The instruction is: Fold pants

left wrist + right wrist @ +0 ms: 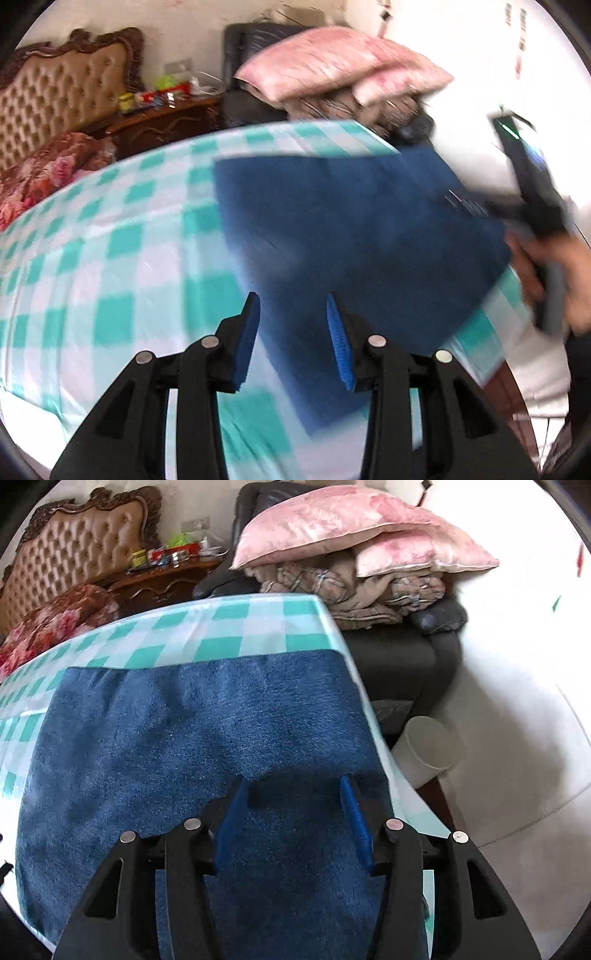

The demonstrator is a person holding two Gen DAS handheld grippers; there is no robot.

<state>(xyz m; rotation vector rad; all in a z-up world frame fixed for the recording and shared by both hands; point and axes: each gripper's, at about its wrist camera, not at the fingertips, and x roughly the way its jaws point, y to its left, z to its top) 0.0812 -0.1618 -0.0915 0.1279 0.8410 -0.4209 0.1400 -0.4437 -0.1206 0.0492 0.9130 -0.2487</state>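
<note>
Blue pants point(207, 746) fill the right view; only the left view shows a hand point(554, 280).

Left gripper point(293, 308) and right gripper point(293, 786) both at 6 o'clock, jaws parted, nothing held.

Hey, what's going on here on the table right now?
A person is folding blue pants on a table with a green checked cloth, a gripper in each hand. The pants lie flat in a neat rectangle. Both the left gripper and right gripper are open above the near edge, gripping nothing.
</note>
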